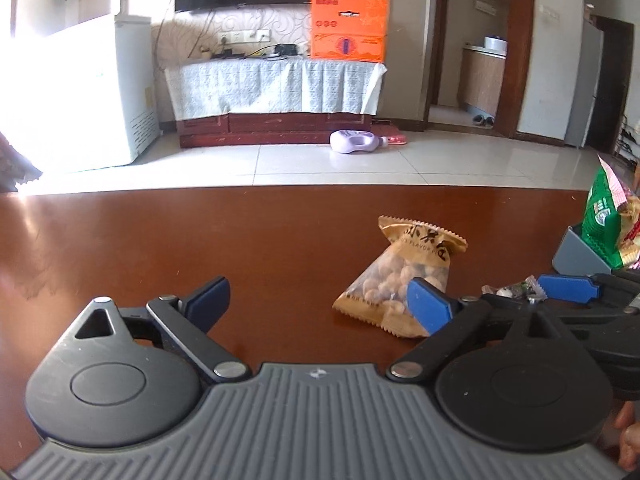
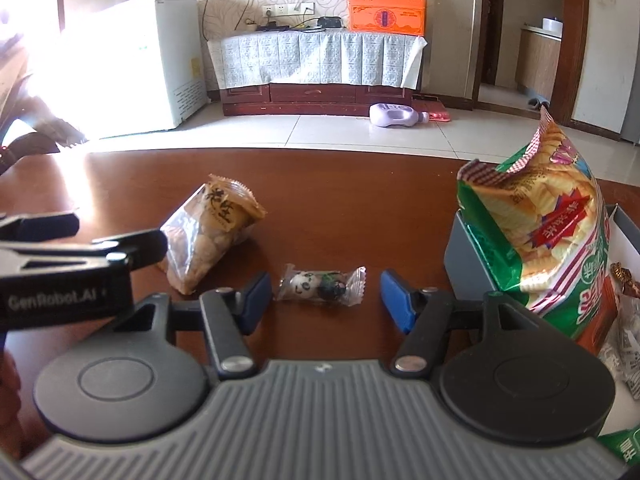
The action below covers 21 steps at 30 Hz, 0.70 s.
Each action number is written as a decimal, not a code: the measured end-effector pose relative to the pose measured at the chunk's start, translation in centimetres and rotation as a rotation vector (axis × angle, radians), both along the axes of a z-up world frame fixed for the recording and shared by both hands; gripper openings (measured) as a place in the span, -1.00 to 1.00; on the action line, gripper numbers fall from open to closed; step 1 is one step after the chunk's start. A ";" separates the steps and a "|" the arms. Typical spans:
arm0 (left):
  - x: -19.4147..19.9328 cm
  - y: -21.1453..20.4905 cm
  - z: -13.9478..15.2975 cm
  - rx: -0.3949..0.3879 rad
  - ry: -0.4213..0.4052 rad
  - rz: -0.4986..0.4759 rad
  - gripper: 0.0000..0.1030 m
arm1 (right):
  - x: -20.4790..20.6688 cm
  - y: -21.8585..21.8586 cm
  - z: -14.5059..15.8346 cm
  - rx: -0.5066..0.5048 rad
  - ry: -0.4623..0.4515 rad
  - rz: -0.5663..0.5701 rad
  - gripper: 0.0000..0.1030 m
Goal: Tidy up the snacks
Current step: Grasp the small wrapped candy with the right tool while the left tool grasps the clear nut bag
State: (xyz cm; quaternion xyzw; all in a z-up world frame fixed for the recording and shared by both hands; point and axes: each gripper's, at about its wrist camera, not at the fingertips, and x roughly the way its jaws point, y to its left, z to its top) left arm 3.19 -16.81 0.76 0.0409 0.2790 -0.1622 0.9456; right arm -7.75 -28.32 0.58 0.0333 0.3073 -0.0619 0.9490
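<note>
Right gripper [image 2: 324, 300] was nearer: jaws open, empty, straddling the small wrapped candy [image 2: 322, 285] at frame centre, its long axis running left-right across the gap, pads apart from it. Gripper angled down at the table [image 2: 360, 200]. Left gripper [image 1: 320, 302] open wide, peanut bag [image 1: 404, 280] just ahead, right of centre. Gray box [image 2: 464, 264] sat right.
</note>
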 end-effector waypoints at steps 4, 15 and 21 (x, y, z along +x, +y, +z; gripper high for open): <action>0.3 -1.4 0.2 0.045 -0.035 -0.063 0.90 | -0.9 -0.4 -0.1 -0.009 -0.010 -0.002 -0.24; 2.2 -5.0 -0.6 0.070 0.021 -0.108 0.91 | -3.0 -0.5 0.1 -0.047 -0.007 0.034 -0.27; 3.6 -5.8 -1.2 0.112 0.077 -0.128 0.89 | -2.4 -0.5 0.3 -0.041 -0.009 0.046 -0.27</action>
